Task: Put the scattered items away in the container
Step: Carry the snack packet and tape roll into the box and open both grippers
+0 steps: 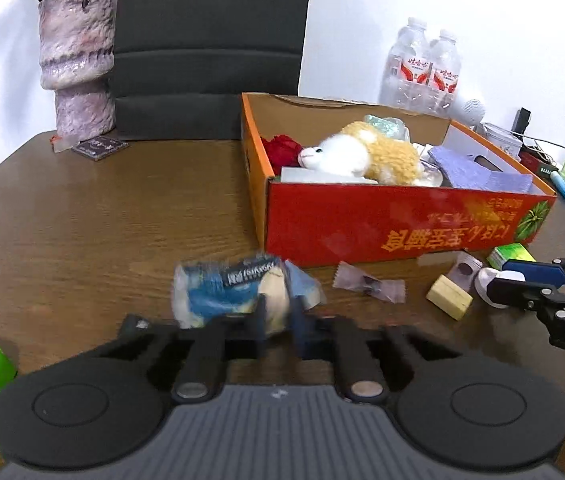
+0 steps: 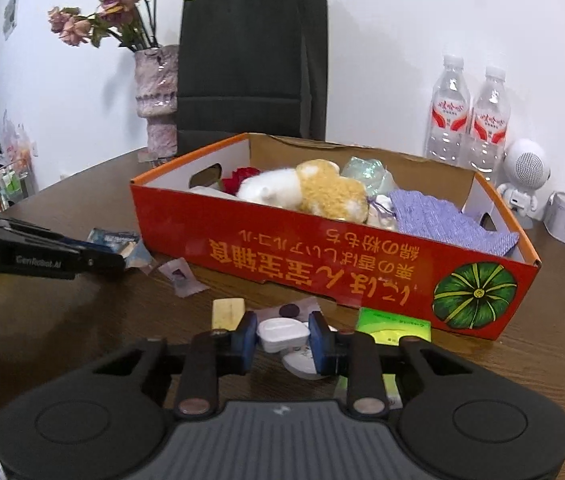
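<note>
Wooden counter point(image 1: 82, 220) held a red box point(image 1: 382, 224); left jaws pinched a blue packet point(image 1: 222, 292), right jaws pinched a white case point(image 2: 282, 332).

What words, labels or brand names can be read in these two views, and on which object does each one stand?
"GenRobot.AI": side of the left gripper, right wrist view.
"DAS", cut off at the frame edge: body of the right gripper, left wrist view.
Upside-down yellow Japanese print: front of the red cardboard box; I cannot read it reliably.
Blue snack packet, water bottle labels, green carton: too blurred.
</note>
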